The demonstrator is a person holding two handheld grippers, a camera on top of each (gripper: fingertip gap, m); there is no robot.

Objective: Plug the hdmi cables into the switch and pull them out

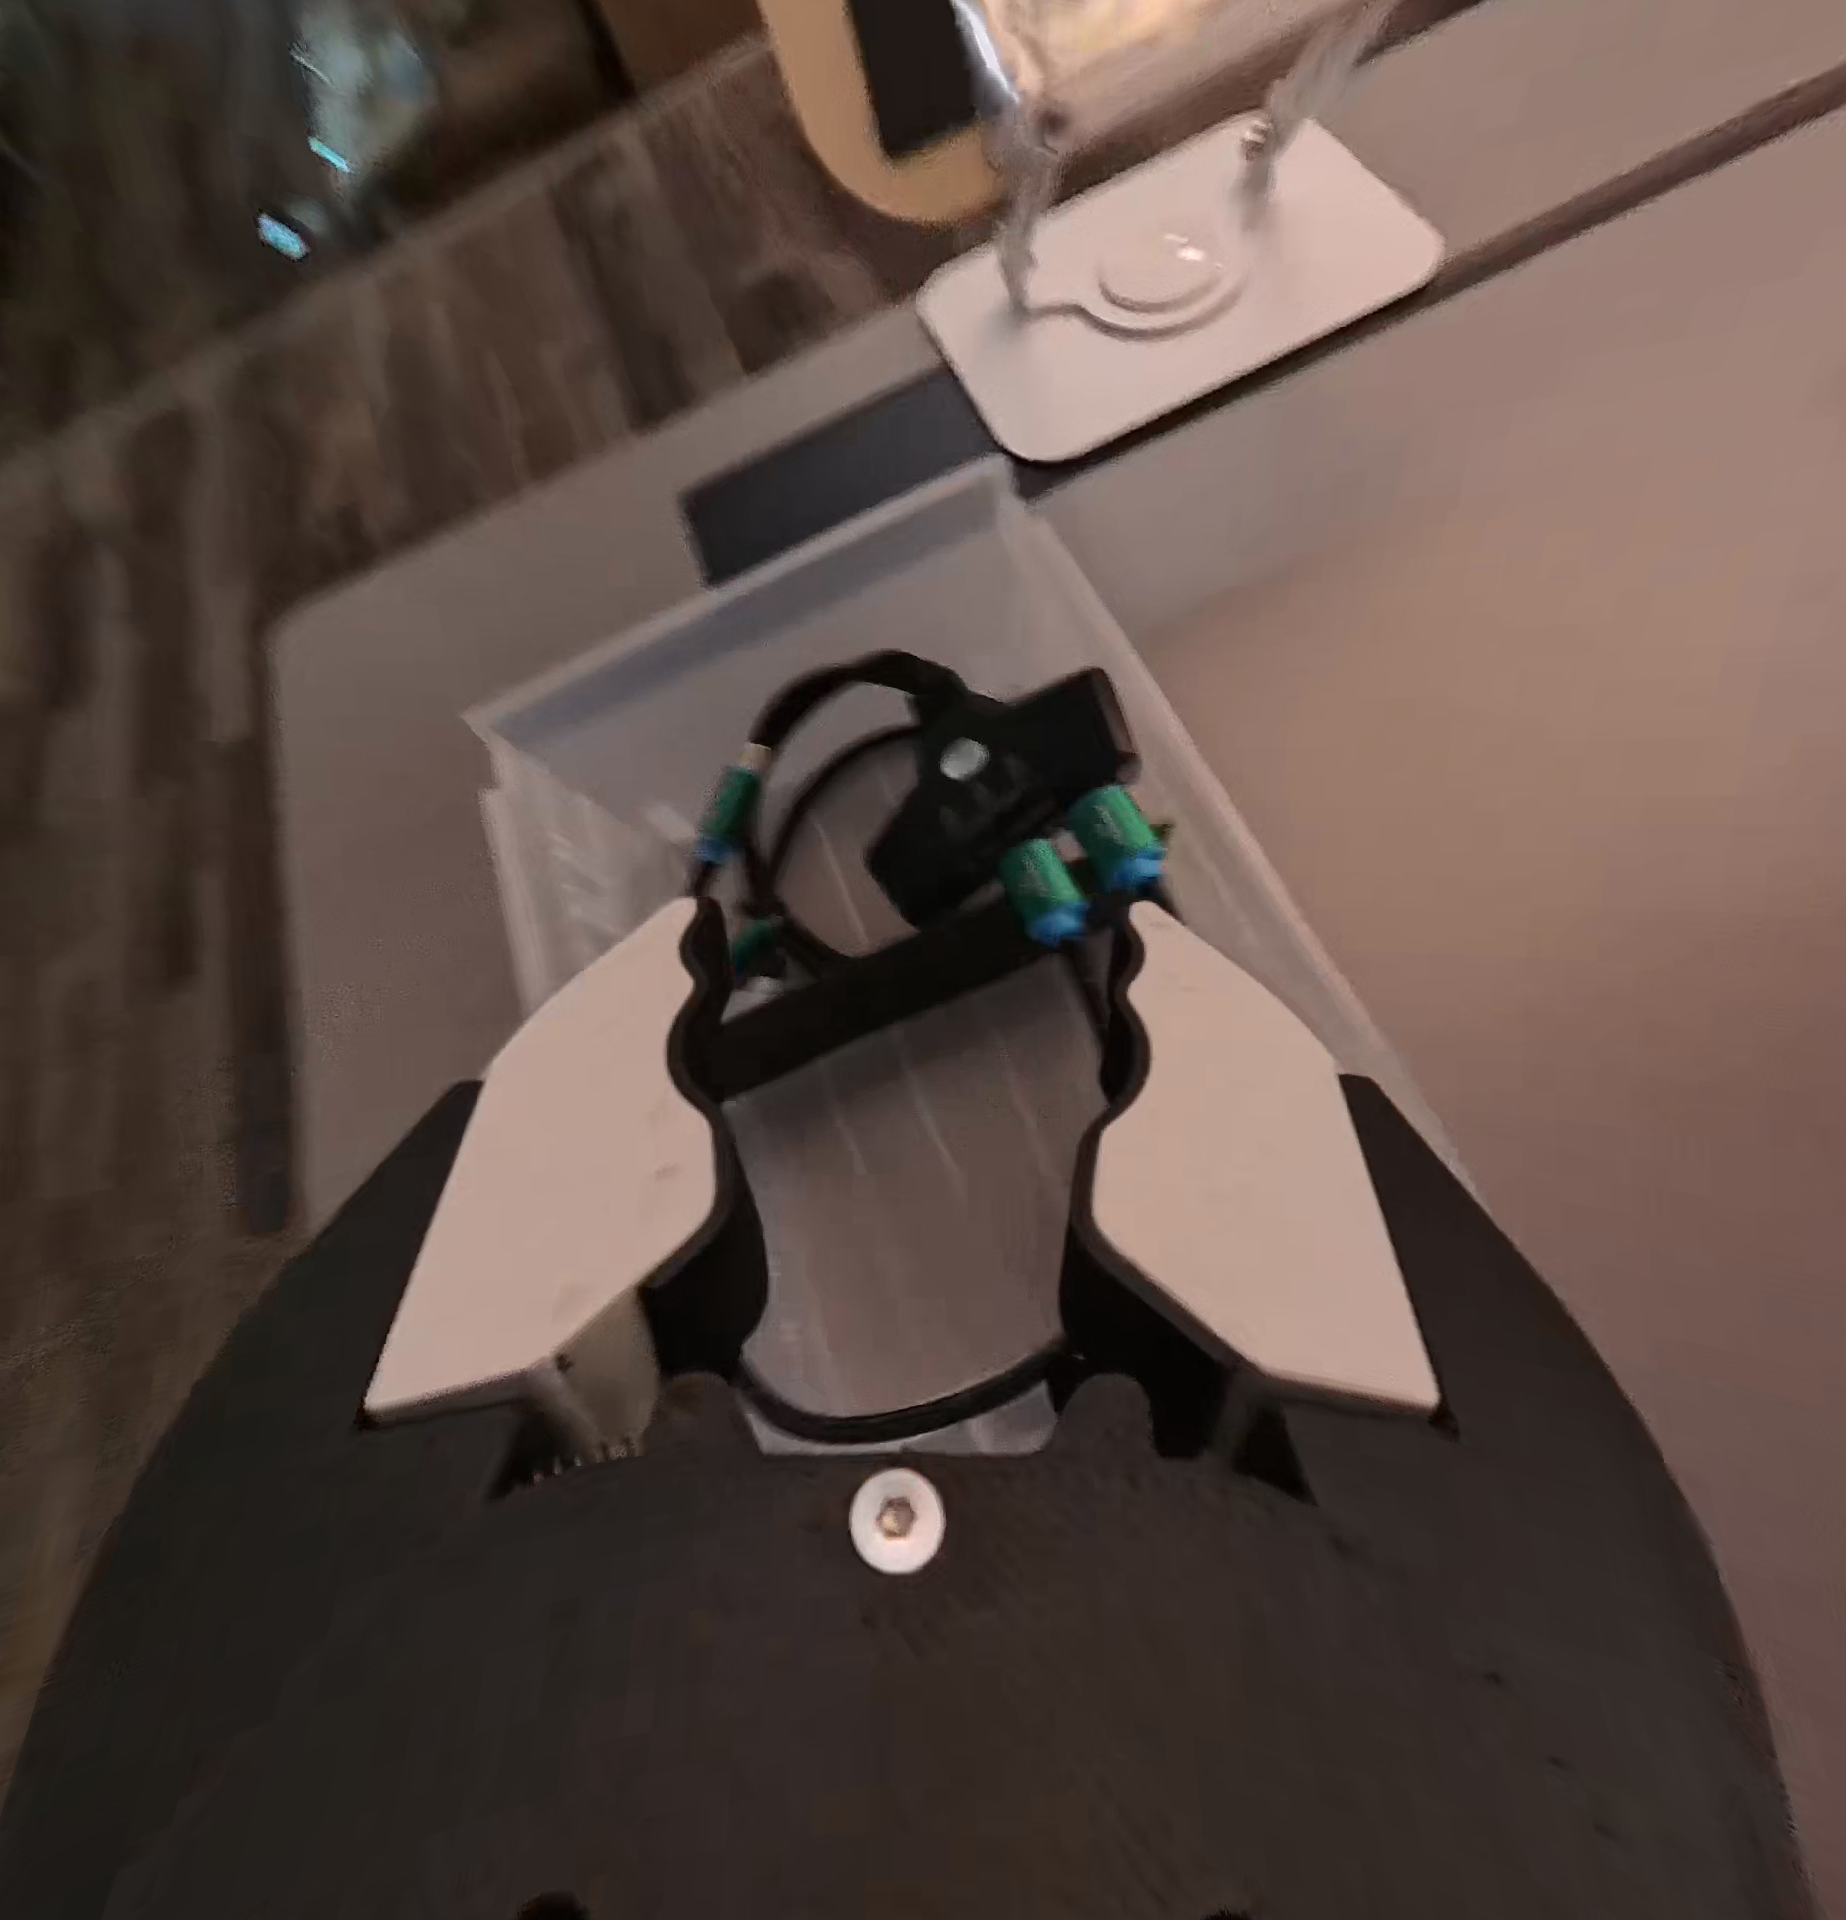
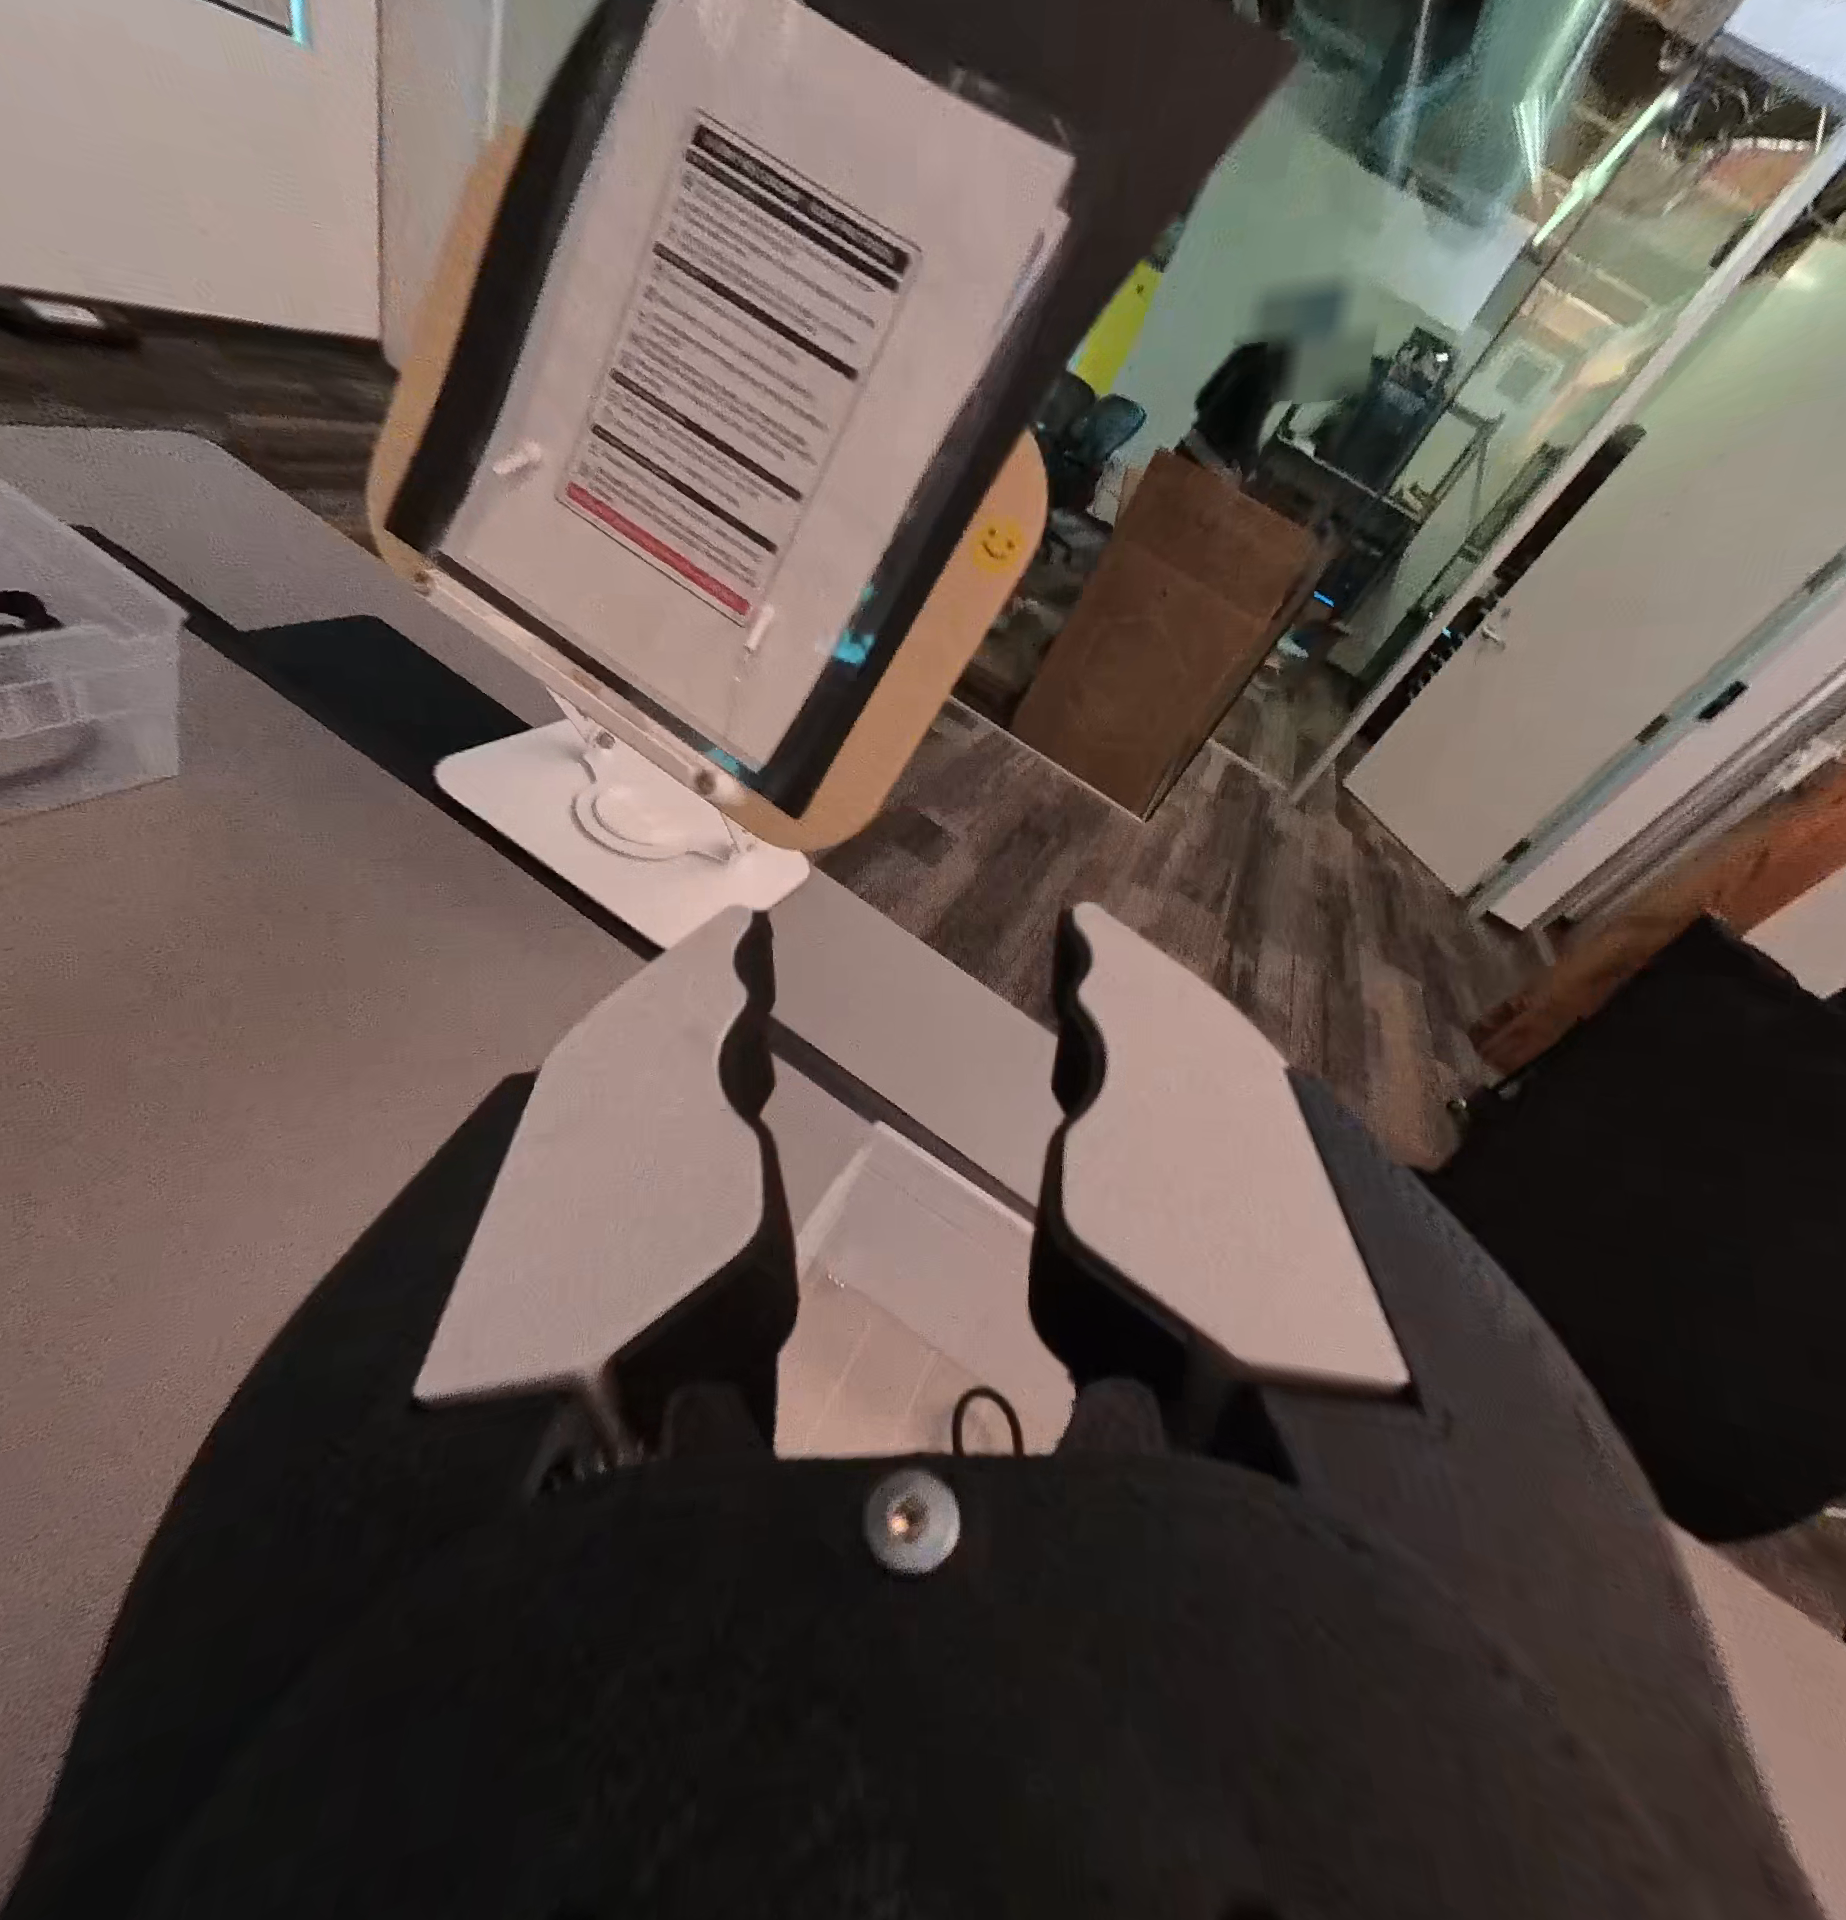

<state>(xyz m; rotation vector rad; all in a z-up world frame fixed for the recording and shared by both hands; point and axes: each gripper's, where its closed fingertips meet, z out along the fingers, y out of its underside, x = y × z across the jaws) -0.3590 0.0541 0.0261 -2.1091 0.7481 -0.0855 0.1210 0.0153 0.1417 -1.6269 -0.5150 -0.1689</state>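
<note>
In the left wrist view my left gripper (image 1: 919, 925) is shut on a flat black bar (image 1: 877, 997) that spans the gap and touches both fingers. Just beyond it is a black HDMI switch (image 1: 986, 779) with a round silver button. Two green-and-blue plugs (image 1: 1080, 857) sit at its near side, and a third green plug (image 1: 727, 816) hangs on a looped black cable (image 1: 794, 717). All of this is over a clear plastic bin (image 1: 1095, 644). The view is blurred. My right gripper (image 2: 911, 925) is open and empty above the table's far edge.
A sign stand with a printed sheet (image 2: 742, 416) stands on a white base (image 2: 503, 779) (image 1: 1189, 343) on the grey table (image 2: 223, 987). The clear bin (image 2: 57, 675) is at the left. A white container with a black cable loop (image 2: 986, 1418) lies below the right gripper. A black chair (image 2: 1677, 1195) is at the right.
</note>
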